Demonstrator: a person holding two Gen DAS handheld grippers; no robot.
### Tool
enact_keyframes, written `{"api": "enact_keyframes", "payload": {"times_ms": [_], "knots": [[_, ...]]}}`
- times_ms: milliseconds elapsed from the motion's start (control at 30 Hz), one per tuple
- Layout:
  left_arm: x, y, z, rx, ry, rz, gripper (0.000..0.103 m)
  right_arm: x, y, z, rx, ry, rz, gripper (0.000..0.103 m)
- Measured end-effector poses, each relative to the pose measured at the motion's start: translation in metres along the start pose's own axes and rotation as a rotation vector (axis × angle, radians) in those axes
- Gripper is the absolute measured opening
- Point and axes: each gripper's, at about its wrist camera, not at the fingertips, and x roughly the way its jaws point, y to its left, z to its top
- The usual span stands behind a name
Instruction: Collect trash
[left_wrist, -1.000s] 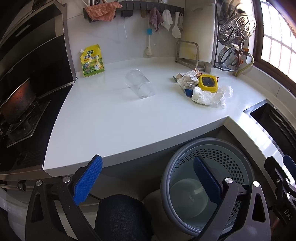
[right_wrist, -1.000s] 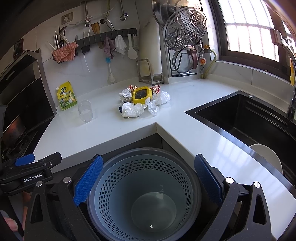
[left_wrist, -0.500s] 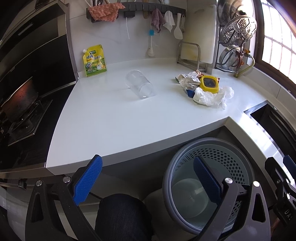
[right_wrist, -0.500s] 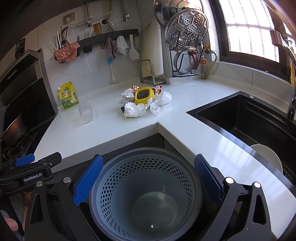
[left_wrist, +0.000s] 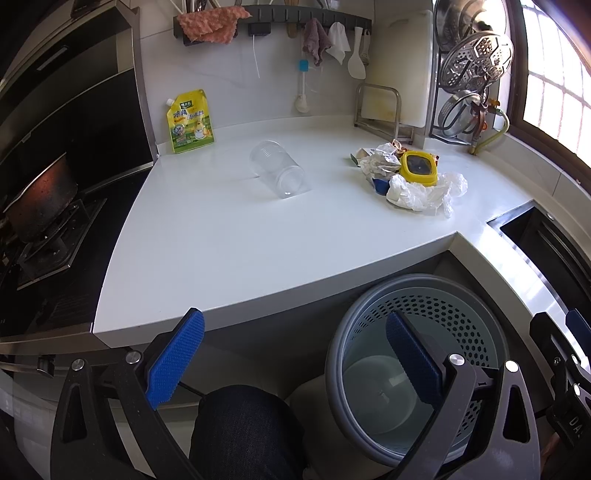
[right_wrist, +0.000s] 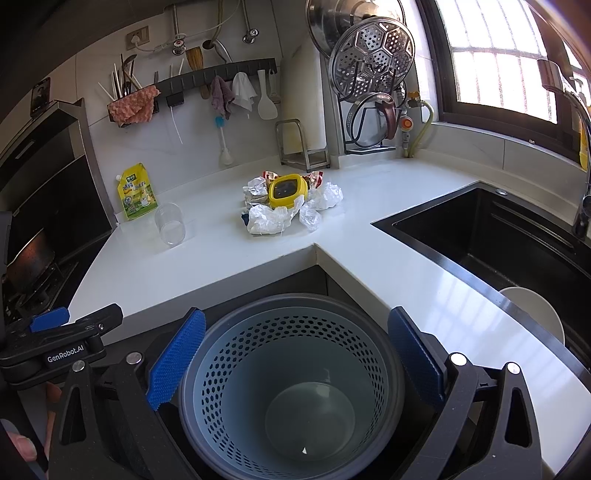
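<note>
- My left gripper (left_wrist: 293, 363) has its blue-padded fingers spread wide with nothing between them; it hangs below the front edge of the white L-shaped countertop (left_wrist: 229, 240), over my dark-trousered knee (left_wrist: 243, 432).
- My right gripper (right_wrist: 295, 363) is just as wide apart and grasps nothing; it sits directly above the round grey perforated plastic bin (right_wrist: 291, 373), whose rim shows between the two pads.
- From the left wrist view the same bin (left_wrist: 417, 369) stands on the floor in the inner corner of the counter, to the right of my knee; the left gripper's right pad overlaps it in view.
- The bin's pale inner floor shows only one tiny white scrap near the bottom, seen from the right wrist.
- The pile of trash (right_wrist: 286, 208) lies on the countertop well beyond both grippers, near the back wall: crumpled white plastic bags (left_wrist: 424, 192), scrunched wrappers, and a square yellow container with a dark top (left_wrist: 419, 168) resting on top of the heap.
- A clear plastic cup (left_wrist: 280, 173) lies tipped on the counter to the left of the pile, apart from it.
- A yellow-green stand-up pouch (left_wrist: 190, 122) leans against the wall beside the black stove area.
- A black sink (right_wrist: 491, 236) is set into the counter on the right, with a white plate (right_wrist: 535, 314) inside it.
</note>
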Motion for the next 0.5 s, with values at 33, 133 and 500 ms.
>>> {"api": "enact_keyframes", "payload": {"times_ms": [33,133,500], "knots": [[0.0000,0.0000,-0.0001,0.000,0.000,0.001,0.097,0.0000,0.0000,0.0000,0.001,0.001,0.001,0.094],[0.0000,-0.0001,-0.0004,0.000,0.000,0.001,0.097,0.0000,0.0002,-0.0006,0.000,-0.001,0.001,0.095],[-0.0001,-0.0001,-0.0013,0.000,0.000,0.000,0.097,0.0004,-0.0002,-0.0010,0.002,0.000,0.001,0.094]]}}
